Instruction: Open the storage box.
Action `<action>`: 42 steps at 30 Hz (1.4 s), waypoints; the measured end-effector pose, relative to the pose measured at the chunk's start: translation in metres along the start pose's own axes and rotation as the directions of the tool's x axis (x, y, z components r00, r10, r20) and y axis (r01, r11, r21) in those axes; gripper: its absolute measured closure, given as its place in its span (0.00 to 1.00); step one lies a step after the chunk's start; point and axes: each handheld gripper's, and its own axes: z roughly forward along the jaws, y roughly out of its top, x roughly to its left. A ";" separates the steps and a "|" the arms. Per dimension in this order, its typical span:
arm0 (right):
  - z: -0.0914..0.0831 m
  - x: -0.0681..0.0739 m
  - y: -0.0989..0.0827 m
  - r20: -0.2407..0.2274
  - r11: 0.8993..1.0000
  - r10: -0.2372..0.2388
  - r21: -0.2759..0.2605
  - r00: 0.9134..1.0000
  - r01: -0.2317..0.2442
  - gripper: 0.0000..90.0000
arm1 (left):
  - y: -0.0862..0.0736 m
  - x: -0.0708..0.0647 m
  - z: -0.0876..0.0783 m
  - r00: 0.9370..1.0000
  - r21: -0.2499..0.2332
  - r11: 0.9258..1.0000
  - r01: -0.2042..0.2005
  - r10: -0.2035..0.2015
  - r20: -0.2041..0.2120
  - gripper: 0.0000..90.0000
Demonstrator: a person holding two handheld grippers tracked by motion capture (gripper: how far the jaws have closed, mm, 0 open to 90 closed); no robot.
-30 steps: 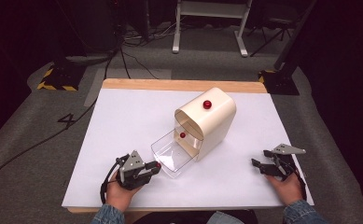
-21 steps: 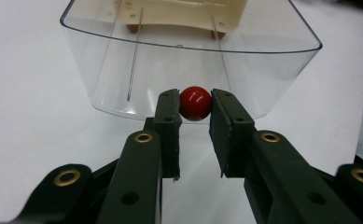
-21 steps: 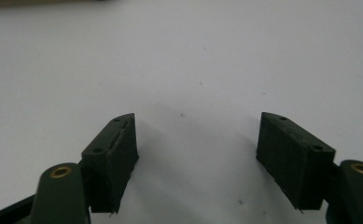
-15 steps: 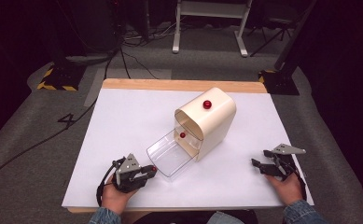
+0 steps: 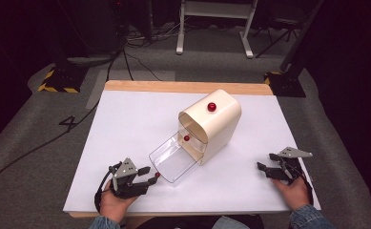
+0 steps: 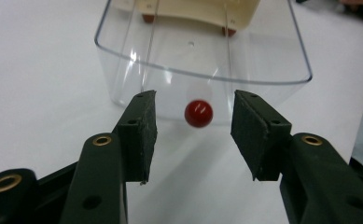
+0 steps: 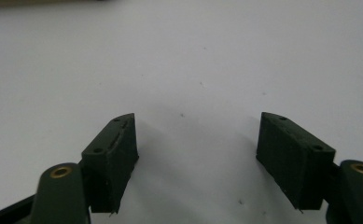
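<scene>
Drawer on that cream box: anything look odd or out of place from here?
Nothing damaged or spilled. The clear drawer sticks far out of the cream box, empty. Its red knob sits between the left tongs, whose jaws have just been opening and don't touch it.

Clear drawer across open table

High view looks down over the table — both gripper views sit low, close, sharing its white top.

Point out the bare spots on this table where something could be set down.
Widest: the white table left of the cream cabinet, up to the far wooden edge. Also between the clear drawer and the right gripper. Crowded: around the left gripper, its just-opened jaws straddling the red knob.
</scene>
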 end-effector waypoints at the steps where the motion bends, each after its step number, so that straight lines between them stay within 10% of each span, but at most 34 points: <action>1: 0.000 0.000 0.000 0.000 1.000 0.000 0.000 1.000 0.000 0.32 | 0.003 -0.001 -0.002 1.000 -0.015 1.000 -0.001 0.001 -0.001 0.56; 27: 0.000 0.001 0.000 0.006 1.000 -0.004 0.000 1.000 0.004 0.32 | 0.085 -0.006 0.019 0.992 -0.130 0.987 -0.093 0.102 0.068 0.56; 42: 0.000 0.001 0.000 0.004 1.000 -0.002 0.000 1.000 0.002 0.32 | 0.106 -0.010 0.048 0.988 -0.156 0.980 -0.120 0.133 0.076 0.58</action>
